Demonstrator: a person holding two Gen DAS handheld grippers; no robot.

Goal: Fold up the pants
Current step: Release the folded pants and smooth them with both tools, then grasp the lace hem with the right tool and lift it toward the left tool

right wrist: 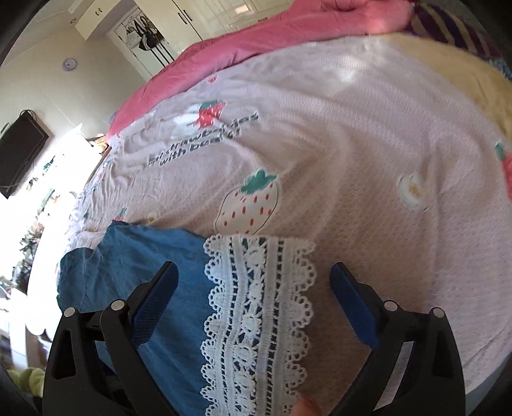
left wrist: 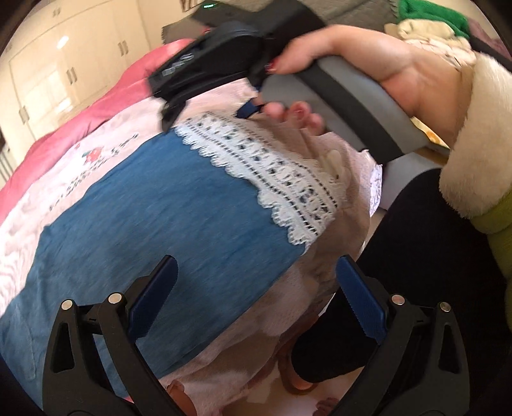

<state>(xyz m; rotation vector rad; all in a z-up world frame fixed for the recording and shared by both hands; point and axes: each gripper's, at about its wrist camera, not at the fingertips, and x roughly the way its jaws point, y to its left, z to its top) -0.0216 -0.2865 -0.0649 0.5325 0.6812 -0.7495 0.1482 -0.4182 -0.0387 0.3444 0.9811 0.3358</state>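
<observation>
On the bed [right wrist: 368, 128], a big pink sheet with strawberry pictures covers nearly everything, and a bright pink blanket [right wrist: 288, 28] lies along its far side. Cream cupboards [left wrist: 64, 64] stand behind. The blue pants [left wrist: 160, 208] lie flat on the sheet, soft like denim, with a wide band of white holey lace [right wrist: 256, 304] at the leg end. The left hand-held gripper [left wrist: 256, 297] hovers over the blue cloth, its fingers spread wide, holding nothing. The right hand-held gripper [right wrist: 254, 304] is spread wide too, right above the lace band.
</observation>
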